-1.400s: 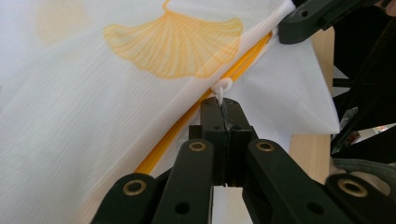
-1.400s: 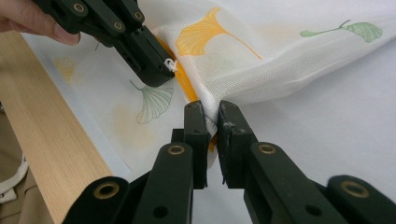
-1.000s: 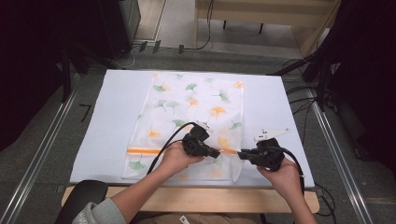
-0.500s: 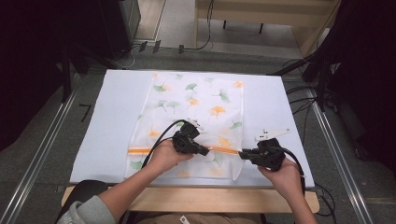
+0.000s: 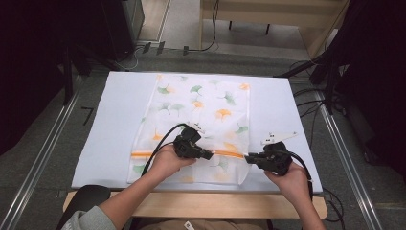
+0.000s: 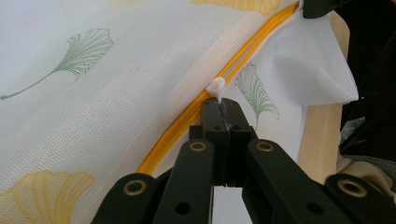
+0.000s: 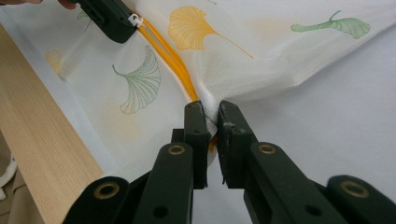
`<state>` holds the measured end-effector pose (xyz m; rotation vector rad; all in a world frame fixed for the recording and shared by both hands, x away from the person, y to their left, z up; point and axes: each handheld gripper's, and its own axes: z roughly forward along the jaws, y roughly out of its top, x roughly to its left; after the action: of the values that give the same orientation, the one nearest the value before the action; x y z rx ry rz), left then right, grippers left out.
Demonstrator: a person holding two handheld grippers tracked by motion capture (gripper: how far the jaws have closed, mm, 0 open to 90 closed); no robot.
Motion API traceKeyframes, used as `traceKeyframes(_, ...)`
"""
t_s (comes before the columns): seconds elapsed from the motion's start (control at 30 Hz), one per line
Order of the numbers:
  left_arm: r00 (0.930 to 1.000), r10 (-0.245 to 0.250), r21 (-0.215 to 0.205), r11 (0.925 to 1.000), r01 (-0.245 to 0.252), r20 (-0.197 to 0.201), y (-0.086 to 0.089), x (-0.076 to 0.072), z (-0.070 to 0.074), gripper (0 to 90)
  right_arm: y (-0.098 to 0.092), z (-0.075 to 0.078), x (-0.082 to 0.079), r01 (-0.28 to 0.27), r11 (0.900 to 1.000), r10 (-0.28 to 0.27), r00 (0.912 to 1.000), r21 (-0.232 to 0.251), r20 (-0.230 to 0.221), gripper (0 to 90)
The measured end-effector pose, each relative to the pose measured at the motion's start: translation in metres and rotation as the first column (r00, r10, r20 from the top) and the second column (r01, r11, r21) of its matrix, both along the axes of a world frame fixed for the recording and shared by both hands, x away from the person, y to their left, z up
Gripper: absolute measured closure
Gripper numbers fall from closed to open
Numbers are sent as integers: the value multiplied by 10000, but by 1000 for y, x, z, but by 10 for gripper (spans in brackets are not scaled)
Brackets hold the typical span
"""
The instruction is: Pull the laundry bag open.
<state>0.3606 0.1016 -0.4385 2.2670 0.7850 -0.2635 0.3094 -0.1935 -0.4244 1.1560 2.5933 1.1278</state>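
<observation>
White mesh bag (image 5: 201, 112) with leaf prints on the table (image 5: 110, 124).
The left gripper (image 6: 223, 112) fingers pinch the zipper pull (image 6: 216, 86) tight; the right gripper (image 7: 211, 116) fingers clamp the bag's edge by the orange zipper (image 7: 175, 58).

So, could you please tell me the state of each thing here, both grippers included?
White mesh laundry bag with ginkgo-leaf print: lying flat on the table, its right edge pinched up.
Orange zipper: partly open, its two sides apart.
White zipper pull: pinched.
Left gripper: shut on the white zipper pull.
Right gripper: shut on the bag's edge at the zipper's end.
</observation>
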Motion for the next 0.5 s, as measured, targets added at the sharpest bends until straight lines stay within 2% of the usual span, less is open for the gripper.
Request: traceKeyframes(0.5, 10000, 20, 266, 9996, -20, -6, 0, 3, -1, 900, 1, -1, 0, 38, 10000, -37, 10000, 38, -75, 846)
